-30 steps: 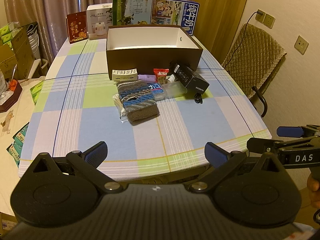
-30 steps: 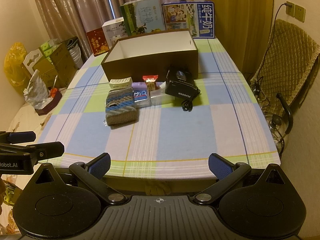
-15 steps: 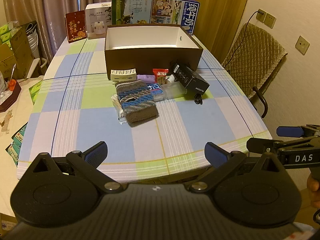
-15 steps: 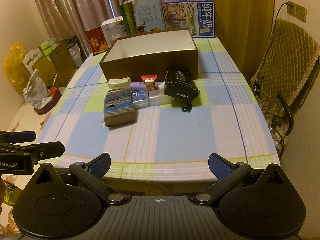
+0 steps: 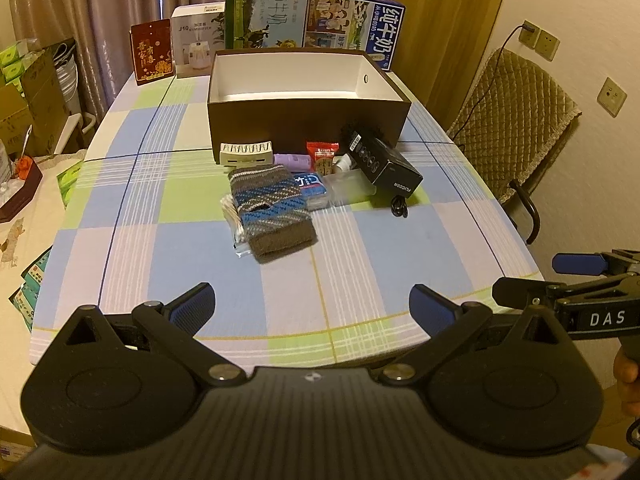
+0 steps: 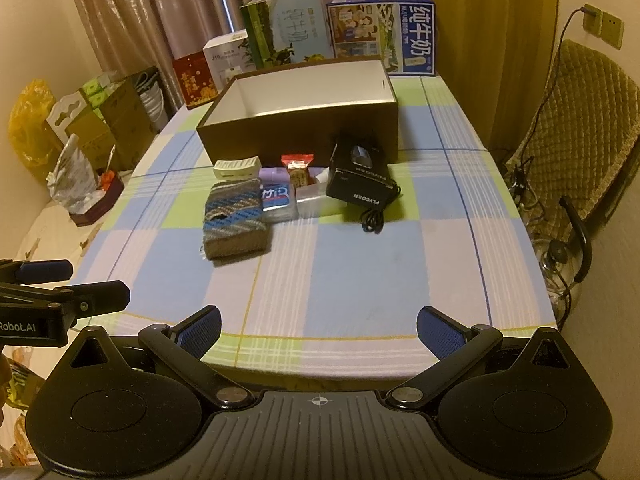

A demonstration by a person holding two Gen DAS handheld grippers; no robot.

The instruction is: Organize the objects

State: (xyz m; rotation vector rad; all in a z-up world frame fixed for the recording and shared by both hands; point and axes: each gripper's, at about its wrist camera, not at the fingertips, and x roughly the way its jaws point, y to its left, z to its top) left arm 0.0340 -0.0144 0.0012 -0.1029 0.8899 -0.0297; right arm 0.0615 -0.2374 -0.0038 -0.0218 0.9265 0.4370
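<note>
Both of my grippers hang over the near edge of the counter [image 5: 168, 264], well short of the clutter. My left gripper [image 5: 311, 304] has its jaws spread wide with nothing between them, and my right gripper [image 6: 318, 327] is spread the same way, also empty.

Taking the open brown box [image 5: 308, 122] as my landmark, everything to sort lies just in front of its near wall. At the box's front left sits a small cream ribbed case [image 5: 246, 153]. Nearer to me from that lies a knitted striped pouch [image 5: 272, 208], resting on a clear bag of cotton swabs [image 5: 234, 220]. Toward the middle of the box front I see a lilac packet [image 5: 292, 161], a blue tissue pack [image 5: 310, 184] and a red snack sachet [image 5: 322, 156]. At the box's front right a black carton [image 5: 384, 162] leans against the wall, with a coiled black cable [image 5: 400, 208] beside it.
</note>
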